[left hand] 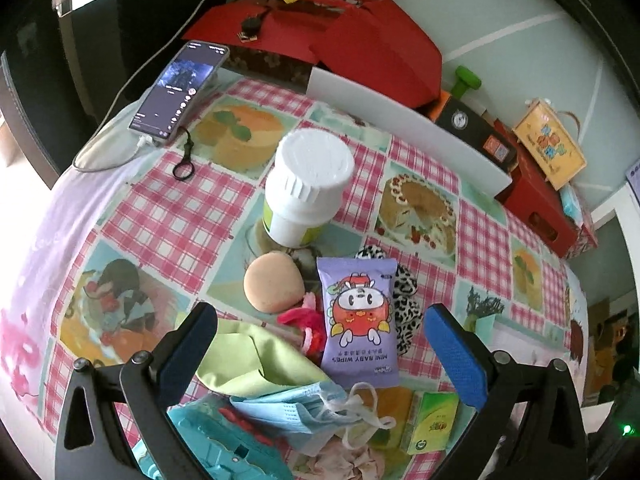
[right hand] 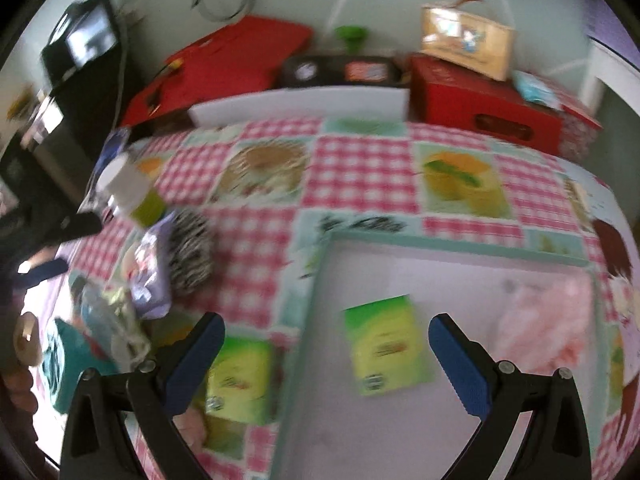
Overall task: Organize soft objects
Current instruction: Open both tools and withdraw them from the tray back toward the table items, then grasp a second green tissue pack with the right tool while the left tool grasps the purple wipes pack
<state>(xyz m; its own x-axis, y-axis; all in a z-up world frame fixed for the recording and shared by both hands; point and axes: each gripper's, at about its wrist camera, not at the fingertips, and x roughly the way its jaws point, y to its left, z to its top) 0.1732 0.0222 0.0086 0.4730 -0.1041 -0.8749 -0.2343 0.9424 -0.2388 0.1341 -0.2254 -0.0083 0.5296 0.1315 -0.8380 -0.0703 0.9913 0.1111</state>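
Left gripper (left hand: 320,344) is held wide open and empty over the clutter; the baby wipes pack (left hand: 360,320) lies between its fingers, with the face mask (left hand: 296,408) nearer than the pack and the white bottle (left hand: 306,188) beyond it. Right gripper (right hand: 326,354) is likewise spread wide, empty, above the tray (right hand: 460,240); one green tissue pack (right hand: 386,352) lies inside the tray, a second (right hand: 238,380) just outside its near-left edge.

Risk noted: mask straps may be snagged with the pack, and the bottle toppled by overreach.
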